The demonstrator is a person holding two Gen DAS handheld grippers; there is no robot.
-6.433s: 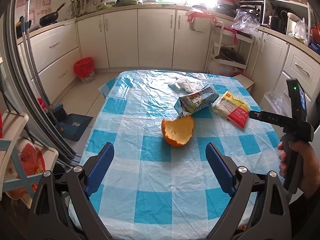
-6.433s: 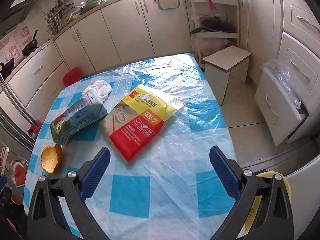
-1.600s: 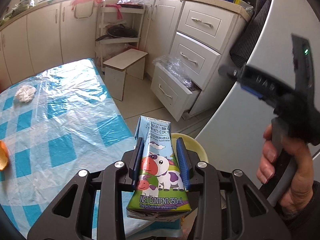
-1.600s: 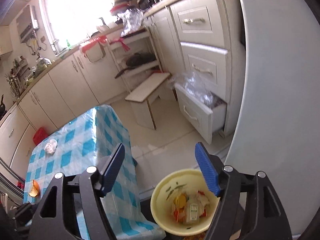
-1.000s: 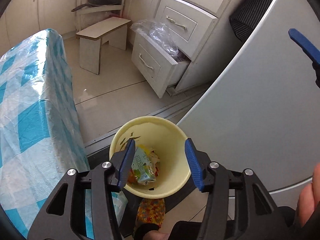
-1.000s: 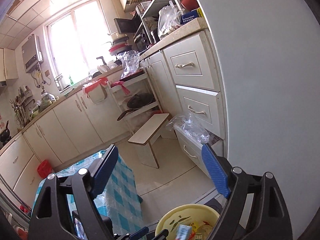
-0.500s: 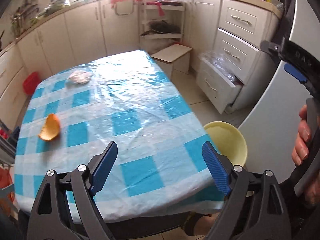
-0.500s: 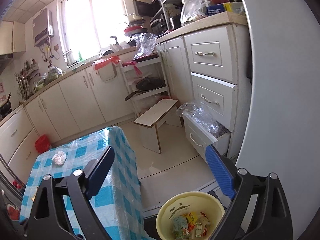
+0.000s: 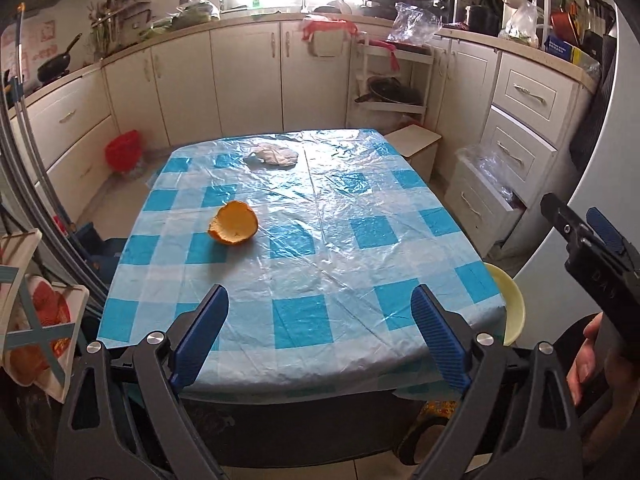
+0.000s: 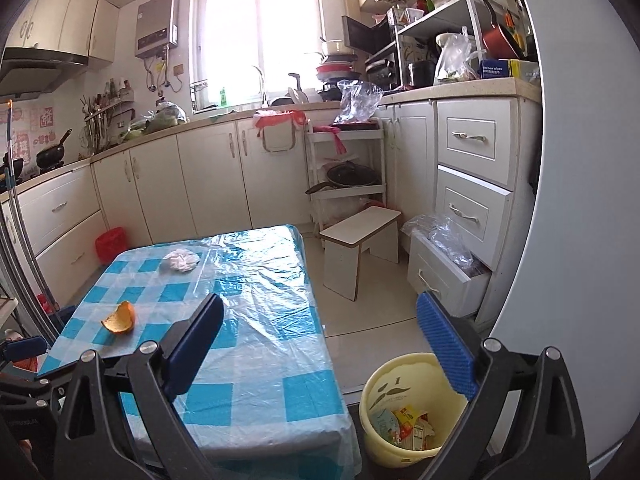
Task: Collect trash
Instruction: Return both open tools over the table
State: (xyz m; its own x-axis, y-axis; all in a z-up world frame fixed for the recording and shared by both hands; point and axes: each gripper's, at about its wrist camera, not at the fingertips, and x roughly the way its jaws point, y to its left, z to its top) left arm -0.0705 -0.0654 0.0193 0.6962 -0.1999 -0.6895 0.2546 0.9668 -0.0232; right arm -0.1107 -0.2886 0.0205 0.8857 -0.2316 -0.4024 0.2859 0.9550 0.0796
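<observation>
Both grippers are empty. The left gripper (image 9: 320, 328) has just been opening its jaws, which now stand wide with nothing between them but a view of the checked cloth; it hangs just off the near edge of the counter (image 9: 360, 264), tipped downward toward it. The right gripper (image 10: 320, 340) has been spreading too and is equally bare, held off to the side over the gap between the counter's edge and the yellow bin (image 10: 404, 412) on the floor.

That bin sits close against the counter's near right corner and already holds some wrappers and a carton, so I'd judge one drop finished and the next pick-up just starting.

What's left lies out on the cloth: an orange peel (image 9: 233, 225) toward the left side, about mid-depth, cupped and tilted, and a crumpled white tissue (image 9: 274, 155) near the far edge, well apart from the peel.

The peel is the nearer piece, and the left gripper faces it. I'd expect it to reach forward and lower, jaws straddling the curved rind, then pinch gently, since a thin shell like that could crack or skid on the slick plastic cover.
</observation>
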